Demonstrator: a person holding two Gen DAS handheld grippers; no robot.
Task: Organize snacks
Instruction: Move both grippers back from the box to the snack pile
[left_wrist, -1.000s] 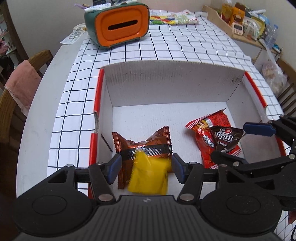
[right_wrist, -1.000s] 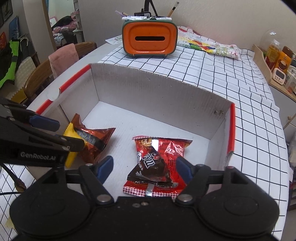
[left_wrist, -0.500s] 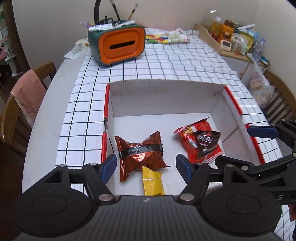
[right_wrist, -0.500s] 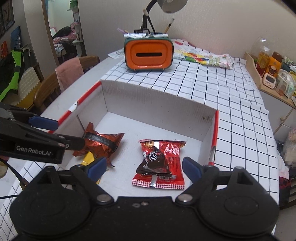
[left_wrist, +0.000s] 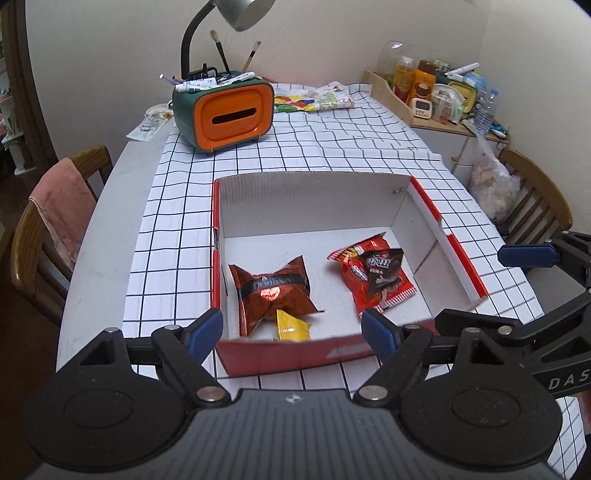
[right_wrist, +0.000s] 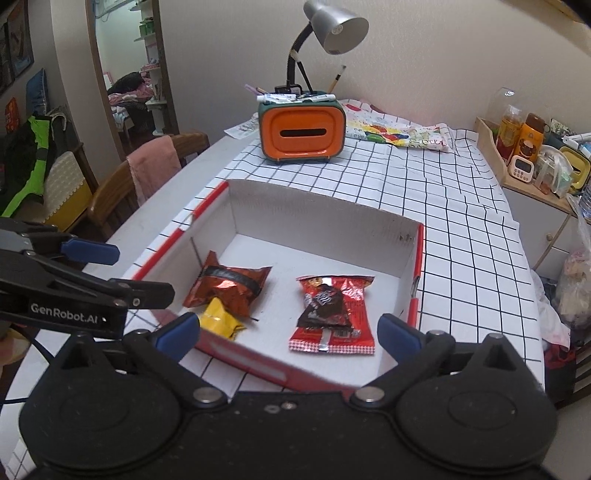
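While both grippers hovered splayed and empty before the box (left_wrist: 314, 192), I noted left gripper (left_wrist: 291, 326), right gripper (right_wrist: 288, 334); only the right view showed the doorway at 10 o'clock (right_wrist: 136, 74).

Yellow packet (left_wrist: 291, 326) is down in the box (left_wrist: 314, 192) now, and both grippers, left gripper (left_wrist: 291, 326) and right gripper (right_wrist: 288, 332), have pulled back, empty!
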